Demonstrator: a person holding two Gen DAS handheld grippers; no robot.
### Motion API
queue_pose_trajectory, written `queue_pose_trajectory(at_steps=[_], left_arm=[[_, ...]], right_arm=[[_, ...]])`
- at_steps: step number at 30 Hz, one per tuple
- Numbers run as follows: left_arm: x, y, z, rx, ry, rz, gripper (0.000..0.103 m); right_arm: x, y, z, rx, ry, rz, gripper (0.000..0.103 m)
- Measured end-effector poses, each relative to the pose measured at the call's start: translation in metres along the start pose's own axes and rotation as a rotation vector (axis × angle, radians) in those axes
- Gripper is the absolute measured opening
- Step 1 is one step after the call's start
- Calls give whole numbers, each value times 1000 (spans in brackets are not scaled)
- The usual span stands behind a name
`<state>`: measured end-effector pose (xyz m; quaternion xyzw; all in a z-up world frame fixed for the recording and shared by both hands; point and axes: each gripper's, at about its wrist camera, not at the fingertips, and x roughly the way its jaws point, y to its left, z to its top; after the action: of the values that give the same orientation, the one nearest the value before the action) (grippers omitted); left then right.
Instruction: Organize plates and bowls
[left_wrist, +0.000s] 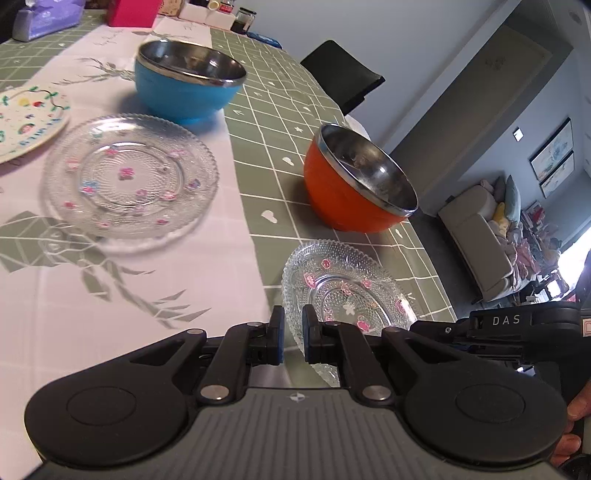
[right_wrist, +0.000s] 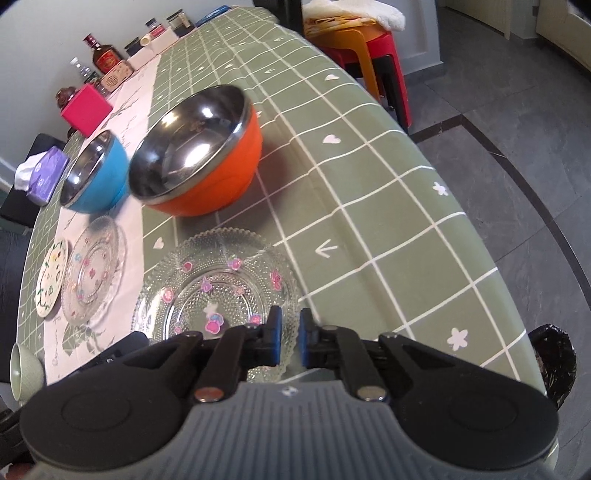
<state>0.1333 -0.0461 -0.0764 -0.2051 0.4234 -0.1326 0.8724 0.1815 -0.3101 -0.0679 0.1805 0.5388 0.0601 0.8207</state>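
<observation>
Both tongs pinched near rim of same glass plate (right_wrist: 218, 291) at surface (right_wrist: 369, 184) edge: left tongs (left_wrist: 293, 339) on one side, right tongs (right_wrist: 290, 341) on other. Orange bowl (right_wrist: 207, 147) just behind plate, blue bowl (right_wrist: 96, 177) further.

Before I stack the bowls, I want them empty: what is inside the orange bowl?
The orange bowl shows only bare, shiny steel with reflections; nothing lies in it. In the right wrist view nearly the whole inside shows, bottom included. The blue bowl beside it is seen too obliquely to judge.
</observation>
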Motion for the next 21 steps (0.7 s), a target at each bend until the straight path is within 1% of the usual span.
queue_pose_trajectory(at_steps=[5, 11, 16, 21], left_arm=[[-29, 7, -8, -7, -24, 35, 10], [-60, 12, -22, -4, -59, 60, 10], [-71, 21, -33, -25, -62, 64, 10], [-72, 34, -45, -56, -44, 70, 10]], right_arm=[[-3, 17, -15, -66, 20, 38, 7], [-7, 36, -34, -143, 35, 61, 7], [-6, 47, -47, -195, 47, 58, 7], [-3, 53, -53, -223, 71, 54, 4]])
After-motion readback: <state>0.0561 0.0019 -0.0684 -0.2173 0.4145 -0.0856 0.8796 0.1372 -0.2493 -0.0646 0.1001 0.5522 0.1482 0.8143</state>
